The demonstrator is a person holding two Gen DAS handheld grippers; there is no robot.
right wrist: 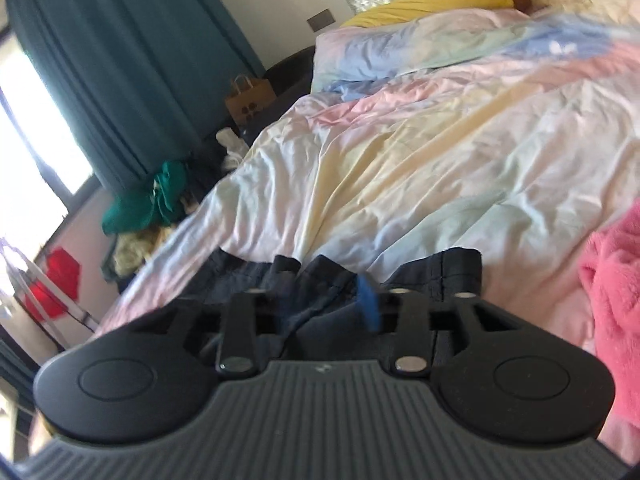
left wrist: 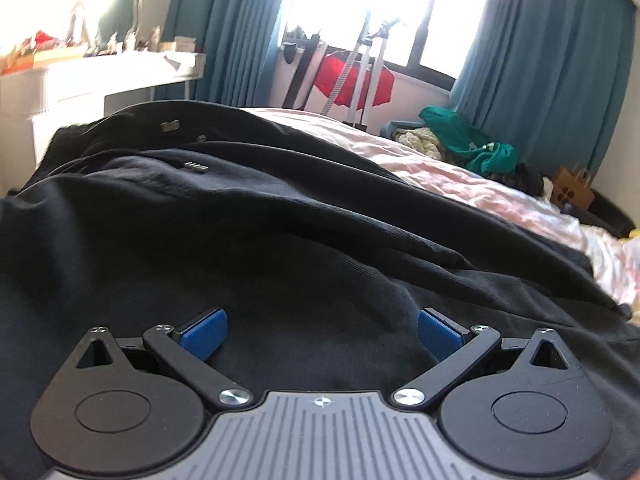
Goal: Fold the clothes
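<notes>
Black garment [left wrist: 248, 216] spreads beneath our left gripper [left wrist: 320, 334], whose blue pads stand wide apart just above the cloth. Our right gripper [right wrist: 326, 304] is clamped on a bunched dark edge [right wrist: 316, 280] of it. Beyond lies the pastel duvet [right wrist: 440, 152], with a pink fleece [right wrist: 616, 300] at its right edge.

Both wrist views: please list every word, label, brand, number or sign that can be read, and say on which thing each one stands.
No text can be read in either view.
Small white mark on the black garment: too small to read.
Grey tag near the garment's top edge: blurred, no letters readable.
Dark print on the brown paper bag: a shape, not letters.
White mark on the green garment: too small to read.
</notes>
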